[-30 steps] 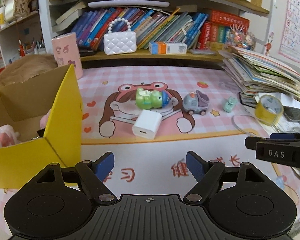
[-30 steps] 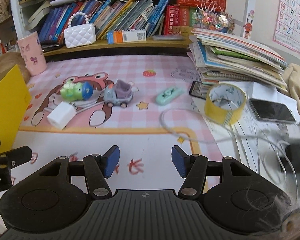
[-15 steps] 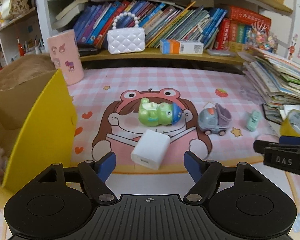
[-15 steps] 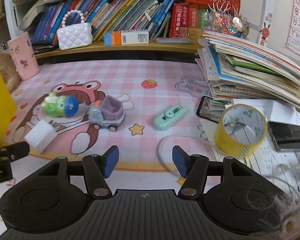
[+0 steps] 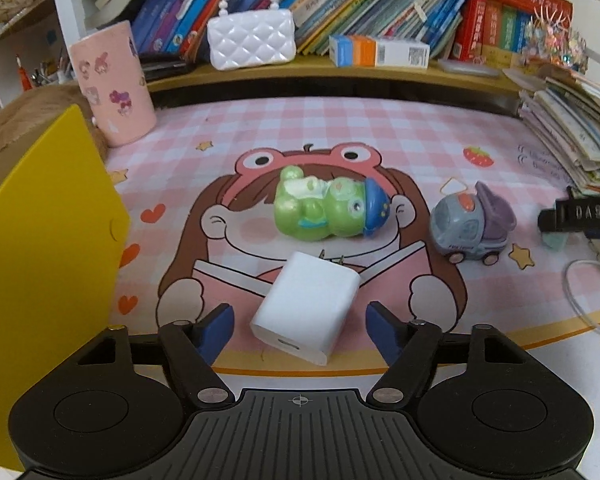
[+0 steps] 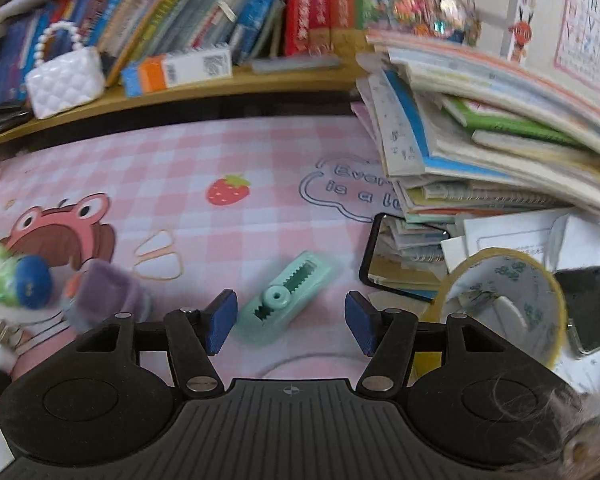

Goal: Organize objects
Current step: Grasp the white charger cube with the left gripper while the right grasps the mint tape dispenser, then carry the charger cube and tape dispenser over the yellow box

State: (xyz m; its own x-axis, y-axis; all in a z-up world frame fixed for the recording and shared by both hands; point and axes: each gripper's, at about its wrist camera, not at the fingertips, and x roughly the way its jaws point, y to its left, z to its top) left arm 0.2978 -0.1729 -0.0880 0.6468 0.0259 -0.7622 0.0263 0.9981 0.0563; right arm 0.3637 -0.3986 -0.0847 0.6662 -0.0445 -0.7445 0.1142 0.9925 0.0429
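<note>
My left gripper [image 5: 300,330] is open, its blue pads either side of the near end of a white charger block [image 5: 306,307] lying on the pink mat. A green frog toy [image 5: 330,207] and a grey-purple toy truck [image 5: 472,226] lie just beyond. My right gripper [image 6: 287,326] is open, with a mint green clip [image 6: 286,298] lying between its pads, nearer the left one. The frog toy [image 6: 14,280] and the truck [image 6: 108,294] show blurred at the left of the right wrist view. The right gripper's side [image 5: 580,213] shows at the right edge of the left wrist view.
A yellow cardboard box [image 5: 44,236] stands at the left. A pink cup [image 5: 112,84] is behind it. A book stack [image 6: 480,136], a yellow tape roll [image 6: 508,300], a phone [image 6: 592,304] and a white cable [image 5: 584,300] crowd the right. A shelf with a white purse [image 5: 250,42] runs behind.
Both grippers have moved forward and lower over the mat. The charger now lies between the left pads and the mint clip between the right pads. Both stay open.
</note>
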